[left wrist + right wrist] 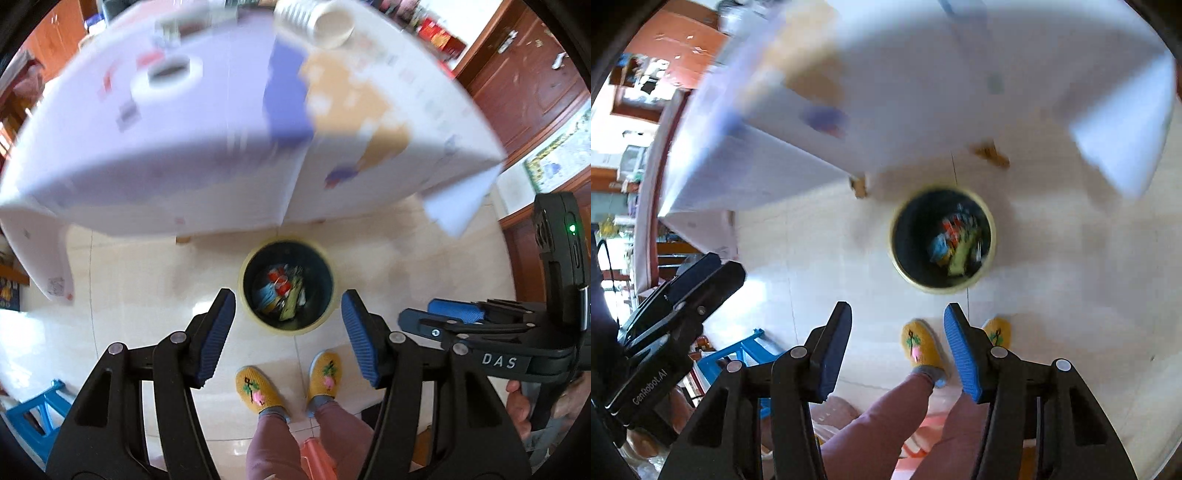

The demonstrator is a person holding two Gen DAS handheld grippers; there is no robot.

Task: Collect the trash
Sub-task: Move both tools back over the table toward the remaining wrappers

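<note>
A round bin (pixel 248 274) with a pale yellow rim and dark inside stands on the floor below the table edge, holding several colourful wrappers (pixel 282 293). My left gripper (pixel 288 334) hangs open above it, nothing between its blue pads. The right wrist view shows the same bin (pixel 905 243) ahead and slightly right of my right gripper (pixel 897 350), which is also open and empty. The right gripper (pixel 436 319) shows from the side in the left wrist view, and the left gripper (pixel 709 273) shows at the left edge of the right wrist view.
A table with a white patterned cloth (pixel 221 122) overhangs the bin; a tape roll (pixel 168 79) and a stack of paper cups (pixel 317 18) lie on it. The person's feet in yellow slippers (pixel 258 387) stand near the bin. A blue stool (pixel 33 410) is at the left.
</note>
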